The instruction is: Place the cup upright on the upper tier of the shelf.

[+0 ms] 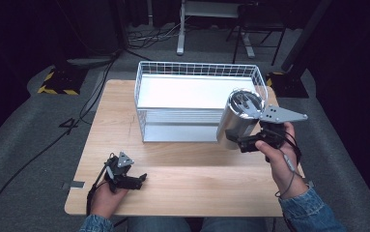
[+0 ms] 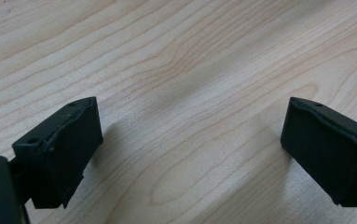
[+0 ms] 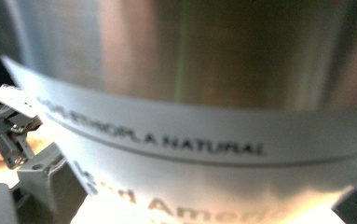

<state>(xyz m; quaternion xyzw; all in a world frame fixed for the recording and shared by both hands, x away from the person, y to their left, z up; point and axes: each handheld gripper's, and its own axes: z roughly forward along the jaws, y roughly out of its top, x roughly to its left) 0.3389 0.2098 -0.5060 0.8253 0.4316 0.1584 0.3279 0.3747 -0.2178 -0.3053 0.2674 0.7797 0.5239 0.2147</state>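
The right gripper clamps the stiff, probably slippery metal canister mid-body, tilted; the left gripper rests wide apart, empty.

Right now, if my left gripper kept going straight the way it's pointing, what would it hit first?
Most likely the bare wooden table. The left gripper is open with nothing between its fingers, angled down at the wood just ahead. In the high view it points right along the near edge, though depth is unclear.
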